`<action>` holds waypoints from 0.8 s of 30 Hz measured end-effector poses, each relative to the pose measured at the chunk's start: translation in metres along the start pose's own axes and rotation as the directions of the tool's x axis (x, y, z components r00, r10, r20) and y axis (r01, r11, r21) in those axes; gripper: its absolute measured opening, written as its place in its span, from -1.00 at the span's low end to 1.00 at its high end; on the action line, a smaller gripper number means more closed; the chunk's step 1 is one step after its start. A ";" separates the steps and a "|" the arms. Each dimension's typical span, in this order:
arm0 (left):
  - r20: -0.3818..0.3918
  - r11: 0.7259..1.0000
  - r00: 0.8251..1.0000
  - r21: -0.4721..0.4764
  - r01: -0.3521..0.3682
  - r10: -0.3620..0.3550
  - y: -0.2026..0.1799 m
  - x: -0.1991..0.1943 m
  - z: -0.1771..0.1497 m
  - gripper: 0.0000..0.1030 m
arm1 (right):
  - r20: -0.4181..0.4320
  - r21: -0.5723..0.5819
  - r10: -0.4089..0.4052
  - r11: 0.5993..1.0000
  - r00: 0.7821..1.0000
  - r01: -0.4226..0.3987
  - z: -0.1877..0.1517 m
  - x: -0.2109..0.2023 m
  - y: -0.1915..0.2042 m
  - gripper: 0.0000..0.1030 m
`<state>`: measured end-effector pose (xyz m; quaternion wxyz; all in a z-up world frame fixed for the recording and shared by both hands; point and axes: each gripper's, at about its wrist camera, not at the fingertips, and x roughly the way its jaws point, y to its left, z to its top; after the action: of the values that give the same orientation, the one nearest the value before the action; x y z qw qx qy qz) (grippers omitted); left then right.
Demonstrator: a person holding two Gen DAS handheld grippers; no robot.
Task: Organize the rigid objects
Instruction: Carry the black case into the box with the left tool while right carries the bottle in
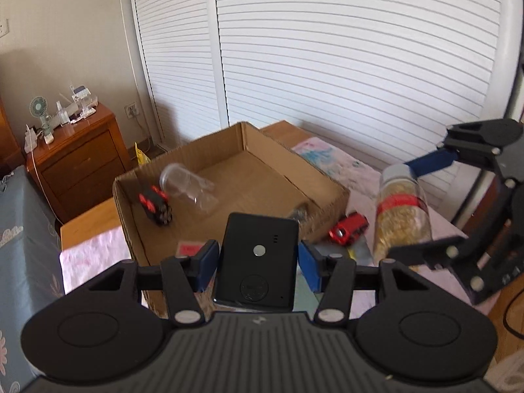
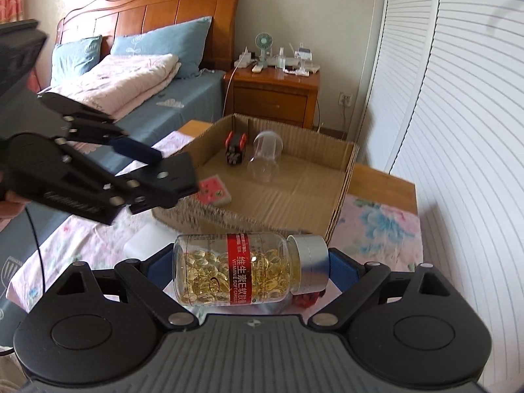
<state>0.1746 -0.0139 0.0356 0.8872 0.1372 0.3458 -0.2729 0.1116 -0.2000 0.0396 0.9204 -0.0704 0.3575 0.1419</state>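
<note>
Black device [image 1: 258, 258] pinched in left gripper [image 1: 258, 262], capsule bottle [image 2: 249, 270] clamped endwise in right gripper [image 2: 250, 271]; lower both gently into cardboard box [image 2: 340, 193].

A box [image 2: 340, 177] is sitting on the counter [image 2: 393, 183], holding a toy [image 2: 235, 149] and a jar [image 2: 263, 157] lying side by side at its far end. A car [image 1: 348, 229] is lying outside the box's right wall. A nightstand [image 2: 271, 93] is standing behind the box, beside the bed [image 2: 183, 98]
</note>
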 end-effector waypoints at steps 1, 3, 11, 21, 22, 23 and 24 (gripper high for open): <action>0.001 1.000 1.000 -0.001 0.000 0.000 0.002 0.006 0.005 0.02 | 0.003 -0.001 0.001 1.000 1.000 -0.001 0.002 0.001 -0.001 0.87; 0.003 1.000 1.000 -0.004 0.001 -0.001 0.006 0.018 0.013 0.02 | 0.009 -0.003 0.000 1.000 1.000 0.000 0.007 0.003 -0.004 0.87; -0.035 1.000 0.999 -0.029 -0.003 0.002 0.016 0.070 0.030 0.02 | 0.016 -0.001 -0.002 1.000 1.000 0.002 0.022 0.014 -0.014 0.87; 0.000 0.995 0.999 -0.089 -0.035 0.035 0.028 0.082 0.026 0.61 | 0.006 0.020 -0.011 1.000 1.000 0.011 0.030 0.028 -0.022 0.87; -0.002 0.995 0.999 -0.092 -0.036 0.036 0.028 0.079 0.025 0.66 | 0.004 0.025 -0.010 1.000 1.000 0.010 0.030 0.029 -0.023 0.87; 0.003 0.994 0.999 -0.097 -0.046 0.047 0.029 0.074 0.022 0.73 | 0.001 0.028 -0.009 1.000 1.000 0.009 0.031 0.031 -0.023 0.86; 0.012 0.994 0.998 -0.098 -0.056 0.057 0.029 0.068 0.020 0.86 | 0.000 0.029 -0.009 1.000 1.000 0.009 0.032 0.031 -0.023 0.85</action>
<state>0.2446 -0.0254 0.0048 0.9028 0.1015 0.3479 -0.2316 0.1613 -0.2083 0.0423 0.9221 -0.0585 0.3590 0.1323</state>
